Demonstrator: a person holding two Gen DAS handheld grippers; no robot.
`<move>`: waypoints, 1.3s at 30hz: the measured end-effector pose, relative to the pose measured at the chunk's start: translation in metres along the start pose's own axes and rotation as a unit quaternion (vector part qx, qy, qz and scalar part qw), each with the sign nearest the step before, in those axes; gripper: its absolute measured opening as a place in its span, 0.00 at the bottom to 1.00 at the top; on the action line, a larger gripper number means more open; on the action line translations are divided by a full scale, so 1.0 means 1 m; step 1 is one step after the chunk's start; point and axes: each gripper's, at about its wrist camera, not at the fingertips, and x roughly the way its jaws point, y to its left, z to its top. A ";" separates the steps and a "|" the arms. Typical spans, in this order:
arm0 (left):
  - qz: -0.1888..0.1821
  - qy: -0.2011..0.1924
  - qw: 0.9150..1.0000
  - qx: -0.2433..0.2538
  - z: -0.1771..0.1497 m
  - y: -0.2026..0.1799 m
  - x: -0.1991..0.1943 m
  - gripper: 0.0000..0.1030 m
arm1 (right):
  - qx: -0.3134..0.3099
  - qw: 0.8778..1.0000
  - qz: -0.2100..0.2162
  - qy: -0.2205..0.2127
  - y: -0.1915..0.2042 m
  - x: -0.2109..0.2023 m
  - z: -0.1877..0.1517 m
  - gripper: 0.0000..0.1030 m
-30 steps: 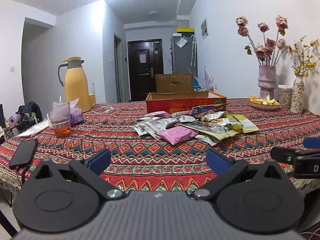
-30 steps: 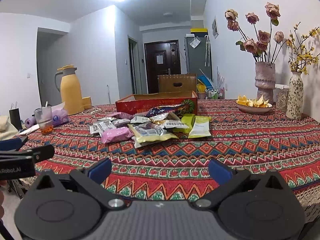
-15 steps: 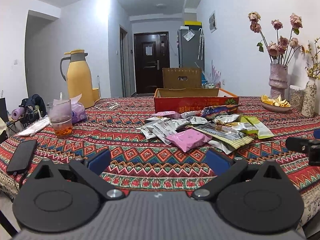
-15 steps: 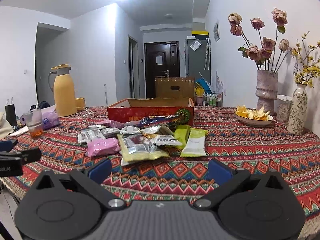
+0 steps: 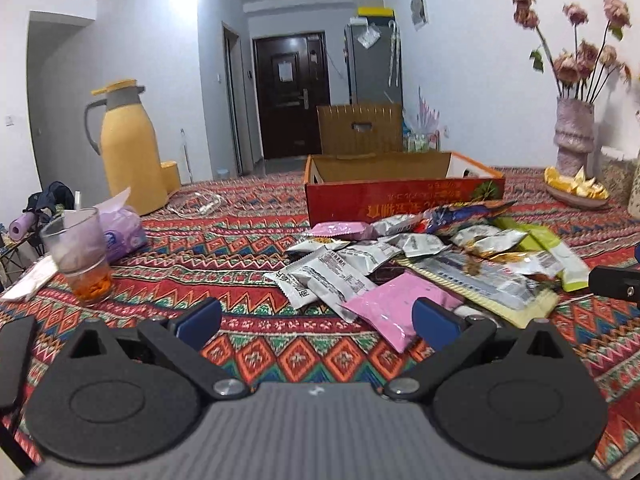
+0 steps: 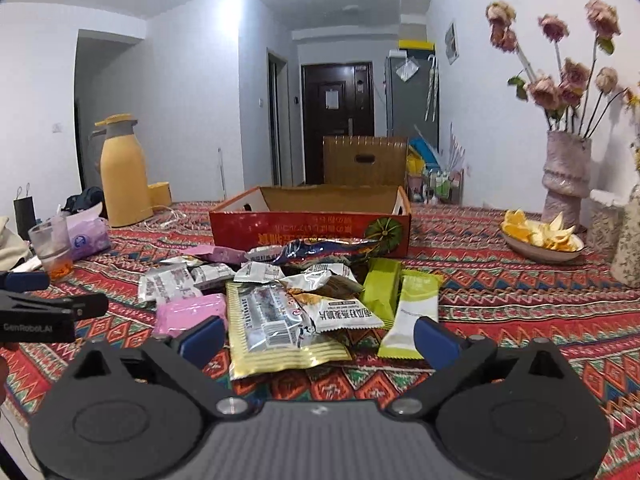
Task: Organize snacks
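Left wrist view: caught the left tongs (image 5: pixel 318 322) spread wide, clamped on nothing, low over the patterned bench (image 5: pixel 248 248). Found the snacks (image 5: pixel 400 256) heaped loose on the cloth just beyond the tips, in front of an open red box (image 5: pixel 400 204) and touching its near wall. Saw a pink packet (image 5: pixel 396 308) nearest, its corner just beside the right-hand pad. Spotted a glass (image 5: pixel 80 260) and a yellow flask (image 5: pixel 128 152) well off to the left, and a tip of the right tongs (image 5: pixel 612 284) poking in at the right edge.

Right wrist view: showed the right tongs likewise apart, though just closed a little, with no packet pressed between the pads. Lay flat ahead of them: a large yellow packet (image 6: pixel 276 328), topped by smaller silver ones, and two green packets (image 6: pixel 400 300) side by side. Stood further right, clear of the pile: a bowl (image 6: pixel 540 248) of orange peel and a vase (image 6: pixel 564 172) of dried roses.
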 end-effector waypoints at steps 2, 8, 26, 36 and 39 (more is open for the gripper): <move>-0.008 0.021 1.000 0.000 0.005 0.001 0.017 1.00 | 0.000 1.000 0.002 0.012 -0.003 0.015 0.005 0.92; -0.008 0.053 0.999 -0.007 0.023 0.009 0.073 1.00 | 0.006 0.999 0.019 0.037 -0.016 0.064 0.027 0.92; -0.056 0.104 0.993 -0.027 0.035 -0.003 0.130 0.89 | 0.005 0.994 0.052 0.095 -0.023 0.142 0.031 0.79; -0.010 0.108 0.994 -0.011 0.033 -0.014 0.157 0.76 | 0.046 0.989 0.086 0.109 -0.036 0.133 0.020 0.45; 0.015 0.089 0.996 0.010 0.026 -0.016 0.150 0.49 | 0.043 0.990 0.092 0.102 -0.036 0.127 0.020 0.41</move>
